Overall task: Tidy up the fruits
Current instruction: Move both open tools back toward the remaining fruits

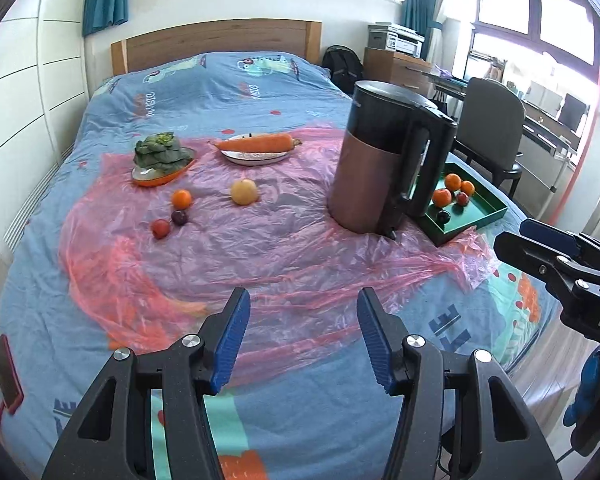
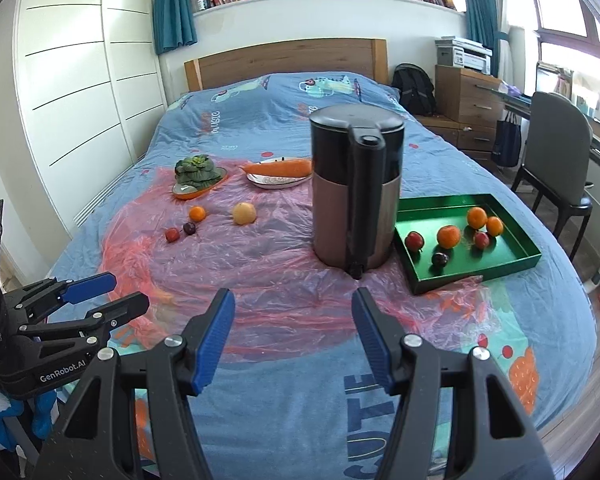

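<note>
Fruits loose: four lie on the pink plastic sheet on the bed: a small orange, a pale yellow round fruit, a dark plum and a red plum.
Fruits put away: six sit in the green tray, right of the tall kettle.
Not fruit: the leafy greens and the carrot lie on their own dishes, so I think you leave them there.
Left gripper: open and empty, low over the near end of the bed.
Right gripper: open wide and empty too, just beside the left one.
Step now: I think you reach for one loose fruit. About half the job looks done.
Best pick: the left gripper is on the side of the loose fruits. The two plums sit just beside each other, so go for one from its free side.
How to grab: come down from above and put one blue pad on each side of the fruit. Squeeze softly, as round fruit can roll and plums can bruise.
Watch out: the sheet is thin and wrinkly, so do not pinch it. Carry the fruit around the kettle, not into it.
Drop spot: use a bare part of the tray, near its front.
</note>
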Available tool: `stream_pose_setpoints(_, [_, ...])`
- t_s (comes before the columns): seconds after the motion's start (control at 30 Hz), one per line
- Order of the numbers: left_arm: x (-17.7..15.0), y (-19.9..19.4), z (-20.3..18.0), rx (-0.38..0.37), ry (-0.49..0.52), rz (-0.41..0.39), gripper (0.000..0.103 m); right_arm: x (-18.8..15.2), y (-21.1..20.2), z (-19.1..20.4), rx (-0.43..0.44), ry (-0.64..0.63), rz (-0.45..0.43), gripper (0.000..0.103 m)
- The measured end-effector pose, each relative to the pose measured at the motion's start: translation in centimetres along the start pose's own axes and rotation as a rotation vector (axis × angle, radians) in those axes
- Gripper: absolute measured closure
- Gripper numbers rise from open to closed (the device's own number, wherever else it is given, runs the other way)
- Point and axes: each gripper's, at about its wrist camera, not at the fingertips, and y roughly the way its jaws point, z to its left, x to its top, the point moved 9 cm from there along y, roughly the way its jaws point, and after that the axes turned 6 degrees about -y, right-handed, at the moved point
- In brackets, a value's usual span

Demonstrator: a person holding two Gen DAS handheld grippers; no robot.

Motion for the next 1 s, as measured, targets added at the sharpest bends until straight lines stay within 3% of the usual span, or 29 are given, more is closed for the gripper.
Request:
stream_pose_setpoints(0.3, [-1.4,0.6,6.2,0.072,-0.084,-0.013,0.053,1.3,2.9,5.2,0.053,-0.056,0.024,0.009])
stream_pose_setpoints(0.63, [-1.6,3.6,13.3,0.195,-0.155,-0.050,0.053,2.4,10.6,10.8,0.158,-0.106,0.065,0.009])
stream_pose_setpoints(1.0, [2.7,10.7,18.8,0.149,-0.254,-0.044,0.053,4.2,20.4,13.3,0.235,-0.118,0.100,0.009])
